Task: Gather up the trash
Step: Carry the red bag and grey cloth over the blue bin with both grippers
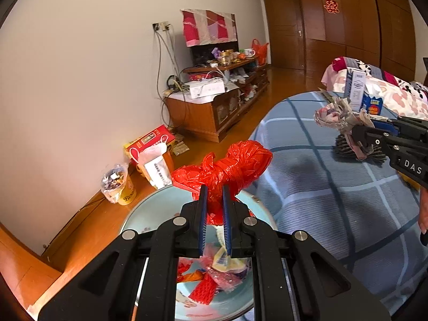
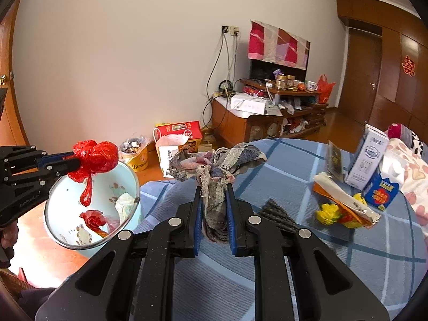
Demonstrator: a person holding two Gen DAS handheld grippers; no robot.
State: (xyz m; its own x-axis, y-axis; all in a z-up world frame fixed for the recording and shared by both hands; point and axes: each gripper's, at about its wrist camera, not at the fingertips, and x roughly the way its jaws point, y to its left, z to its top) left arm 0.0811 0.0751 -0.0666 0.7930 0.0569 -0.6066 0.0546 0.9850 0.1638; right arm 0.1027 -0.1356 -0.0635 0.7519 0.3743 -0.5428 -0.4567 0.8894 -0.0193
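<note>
My left gripper (image 1: 214,190) is shut on a knotted red plastic bag (image 1: 232,165) and holds it above a light blue basin (image 1: 149,208) with several scraps of trash in it. In the right wrist view the same bag (image 2: 96,157) hangs over the basin (image 2: 131,176) at the left. My right gripper (image 2: 214,190) is shut on a crumpled grey and pink rag (image 2: 214,165) above the blue checked bed cover (image 2: 307,240). The left wrist view shows that rag (image 1: 339,115) in the right gripper (image 1: 355,139).
On the bed cover lie a dark pine-cone-like object (image 2: 278,214), yellow wrappers with a paper packet (image 2: 345,206) and upright cartons (image 2: 369,160). On the wooden floor by the wall stand a red box (image 2: 182,131), a bag-lined bucket (image 2: 136,152) and a cluttered TV cabinet (image 2: 267,117).
</note>
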